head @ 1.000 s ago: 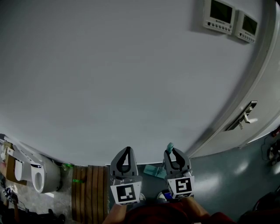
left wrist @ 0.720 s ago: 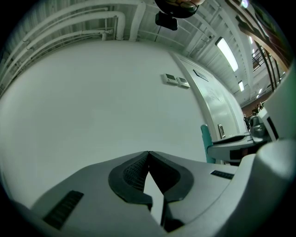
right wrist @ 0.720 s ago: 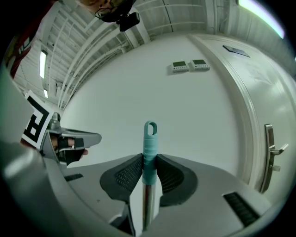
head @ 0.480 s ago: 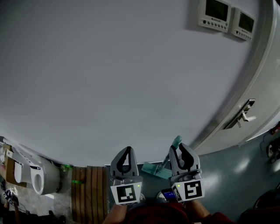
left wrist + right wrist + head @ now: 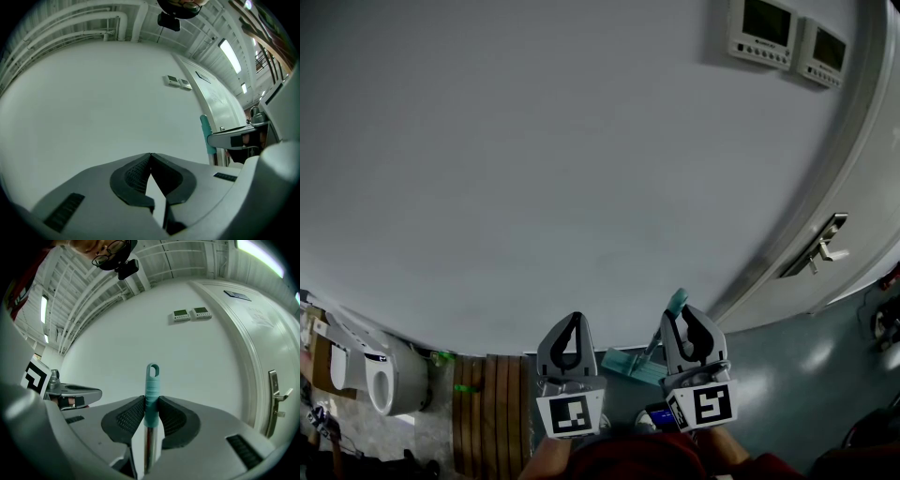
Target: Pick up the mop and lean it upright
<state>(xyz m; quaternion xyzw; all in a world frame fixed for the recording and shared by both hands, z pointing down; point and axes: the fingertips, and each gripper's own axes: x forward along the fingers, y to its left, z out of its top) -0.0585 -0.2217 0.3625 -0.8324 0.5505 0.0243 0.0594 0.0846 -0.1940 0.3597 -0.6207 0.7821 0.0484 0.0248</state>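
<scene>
The mop has a chrome shaft with a teal grip end (image 5: 151,394) and a teal flat head (image 5: 630,364) resting on the floor by the wall. My right gripper (image 5: 151,414) is shut on the teal grip, which stands nearly upright between its pads. From the head camera the handle tip (image 5: 677,302) pokes up just above the right gripper (image 5: 686,323), close to the white wall. My left gripper (image 5: 571,330) is beside it to the left, shut with nothing in it (image 5: 150,157). The left gripper view shows the teal grip (image 5: 205,133) off to the right.
A white door with a lever handle (image 5: 820,246) is at the right. Two wall control panels (image 5: 787,37) hang at the upper right. A wooden slatted mat (image 5: 492,412) and a white toilet (image 5: 384,380) lie at the lower left, on a grey floor (image 5: 787,375).
A second ago the right gripper was lower and further left; it has moved right and up with the mop handle. Little has shifted in the last half second. The left gripper stayed put.
</scene>
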